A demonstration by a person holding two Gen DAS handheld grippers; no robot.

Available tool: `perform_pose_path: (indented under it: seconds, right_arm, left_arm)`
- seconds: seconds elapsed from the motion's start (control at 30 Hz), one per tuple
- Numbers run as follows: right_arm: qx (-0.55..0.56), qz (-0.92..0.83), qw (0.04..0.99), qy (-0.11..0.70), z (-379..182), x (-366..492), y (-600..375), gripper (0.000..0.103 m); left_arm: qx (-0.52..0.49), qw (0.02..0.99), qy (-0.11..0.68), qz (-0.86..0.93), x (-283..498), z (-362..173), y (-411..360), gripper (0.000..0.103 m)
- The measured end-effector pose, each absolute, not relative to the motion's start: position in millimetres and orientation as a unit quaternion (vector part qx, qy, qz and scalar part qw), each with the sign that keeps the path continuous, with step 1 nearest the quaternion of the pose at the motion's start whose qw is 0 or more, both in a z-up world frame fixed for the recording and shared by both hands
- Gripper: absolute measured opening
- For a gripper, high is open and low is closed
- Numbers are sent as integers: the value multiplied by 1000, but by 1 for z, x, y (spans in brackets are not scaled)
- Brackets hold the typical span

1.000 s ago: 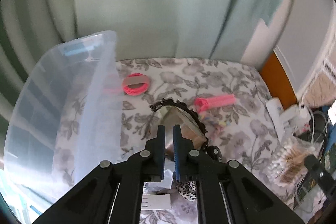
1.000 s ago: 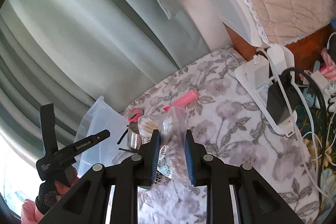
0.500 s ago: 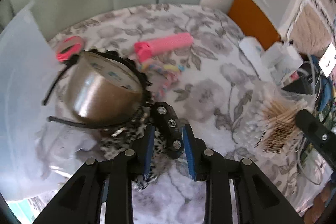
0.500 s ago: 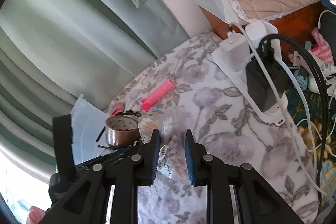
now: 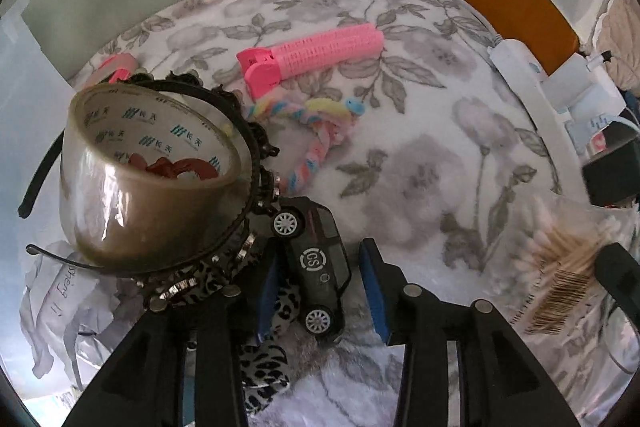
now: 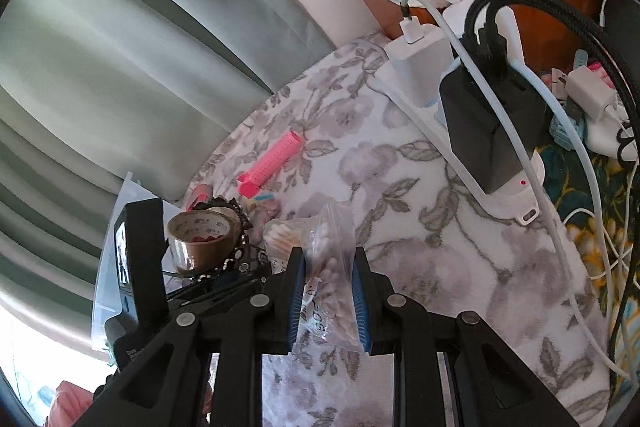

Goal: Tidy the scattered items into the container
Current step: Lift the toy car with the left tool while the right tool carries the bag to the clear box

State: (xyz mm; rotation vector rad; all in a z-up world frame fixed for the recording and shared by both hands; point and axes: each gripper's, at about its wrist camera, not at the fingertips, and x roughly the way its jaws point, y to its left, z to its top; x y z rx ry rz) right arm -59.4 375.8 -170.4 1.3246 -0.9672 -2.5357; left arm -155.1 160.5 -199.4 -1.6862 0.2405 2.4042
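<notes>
Black toy car (image 5: 318,267) on its side on the floral blanket (image 5: 420,155); tape roll (image 5: 148,171) upright, pink hair roller (image 5: 316,57) flat, cotton-swab bag (image 6: 330,267) upright.

The left wrist view looks steeply down, close over the floral blanket (image 5: 420,155), from behind its own fingers. The right wrist view sits farther back and looks more shallowly across the same blanket toward the curtain (image 6: 120,47). Both share the tape roll (image 5: 132,179) and pink hair roller (image 5: 316,49) (small in the right view).
</notes>
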Motion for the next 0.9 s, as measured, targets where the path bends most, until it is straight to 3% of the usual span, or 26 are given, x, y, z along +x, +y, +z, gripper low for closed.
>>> perform_pose_path:
  seconds: [0.4,0.9]
  right_arm:
    - [414,-856,59,-303,-138,-50,369,24]
    - [352,-898,82,-250,-55,-20,330,24]
  left_arm:
    - [-527,132,17,839,-129,-152,143,27]
    - [-425,182,-58,885,-86,-50,96,27]
